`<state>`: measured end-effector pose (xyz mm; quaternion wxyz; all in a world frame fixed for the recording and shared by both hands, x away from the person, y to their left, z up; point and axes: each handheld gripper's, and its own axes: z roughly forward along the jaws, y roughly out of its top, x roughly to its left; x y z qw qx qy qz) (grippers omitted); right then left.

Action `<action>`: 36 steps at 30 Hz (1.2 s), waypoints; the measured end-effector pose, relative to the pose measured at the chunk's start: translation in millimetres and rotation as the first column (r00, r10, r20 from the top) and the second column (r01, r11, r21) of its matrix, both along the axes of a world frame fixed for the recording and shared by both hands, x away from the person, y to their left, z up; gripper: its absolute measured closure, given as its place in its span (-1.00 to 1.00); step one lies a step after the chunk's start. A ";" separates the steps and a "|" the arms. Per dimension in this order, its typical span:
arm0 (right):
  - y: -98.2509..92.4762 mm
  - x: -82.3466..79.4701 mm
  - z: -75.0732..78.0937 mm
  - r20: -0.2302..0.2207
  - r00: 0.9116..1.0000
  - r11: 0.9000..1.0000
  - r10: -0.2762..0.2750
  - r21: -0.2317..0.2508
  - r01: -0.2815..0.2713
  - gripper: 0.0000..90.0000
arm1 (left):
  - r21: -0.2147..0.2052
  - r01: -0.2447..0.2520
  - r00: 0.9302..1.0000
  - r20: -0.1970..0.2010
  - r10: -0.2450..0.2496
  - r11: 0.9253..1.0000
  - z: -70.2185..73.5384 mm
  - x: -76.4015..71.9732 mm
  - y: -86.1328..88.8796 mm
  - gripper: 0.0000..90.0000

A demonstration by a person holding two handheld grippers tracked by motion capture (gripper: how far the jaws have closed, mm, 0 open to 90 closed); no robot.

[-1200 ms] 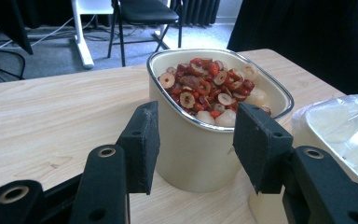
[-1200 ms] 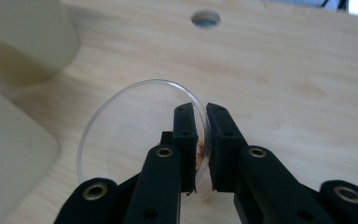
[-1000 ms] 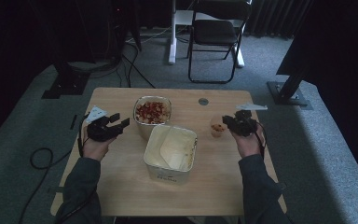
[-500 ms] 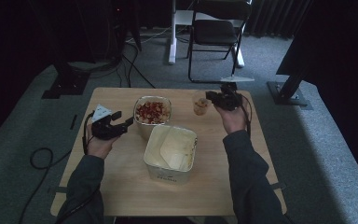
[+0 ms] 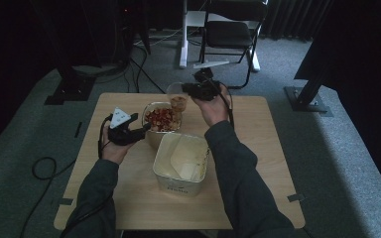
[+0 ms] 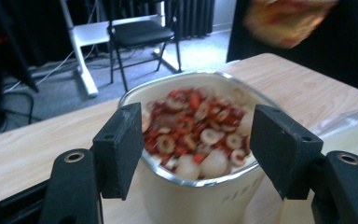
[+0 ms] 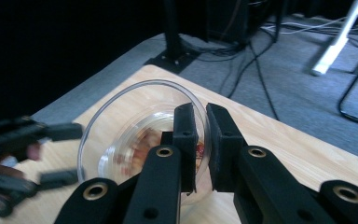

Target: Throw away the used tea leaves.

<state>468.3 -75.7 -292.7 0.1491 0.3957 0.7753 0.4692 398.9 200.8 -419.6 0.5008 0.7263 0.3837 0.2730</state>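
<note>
Half a second back the right gripper (image 5: 190, 89) held its clear glass bowl (image 5: 177, 97) over the far right part of the table (image 5: 258, 148); now it has carried the bowl leftward, tipped, above the far rim of the white container (image 5: 161, 120) heaped with red and pale sliced pieces. Seen along the right gripper's own jaws, the 2 black pads (image 7: 186, 135) are clenched on the bowl's transparent wall (image 7: 121, 121), one inside and one outside, with a few reddish pieces left blurred in its bottom. The left gripper (image 5: 131, 131), capped by its grey 3-cornered plate, has stayed beside the near left of the white container; its jaws stand wide apart, released, framing the container (image 6: 200, 140) without touching it, and the tipped bowl shows as a blur at the top right of that view. Nearer the person sits a larger square white tub (image 5: 181, 161) holding pale flat pieces, just beside the container. Behind the table stands a black folding chair (image 5: 228, 34) on grey carpet.
</note>
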 end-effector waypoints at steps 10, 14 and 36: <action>52.6 -2.0 -2.1 -0.071 0.990 0.991 0.122 0.060 -0.118 0.85 | 0.026 0.038 0.998 0.047 -0.039 0.999 4.6 9.4 -18.1 -0.25; 58.4 -3.4 -4.6 -0.087 0.986 0.989 0.140 0.053 -0.136 0.85 | 0.041 0.050 0.997 0.052 -0.052 0.998 5.4 10.2 -23.7 -0.25; 60.9 1.7 -11.7 -0.160 0.971 0.979 0.181 0.125 -0.162 0.85 | 0.060 0.014 0.997 0.071 -0.018 0.998 -0.9 13.5 -30.4 -0.08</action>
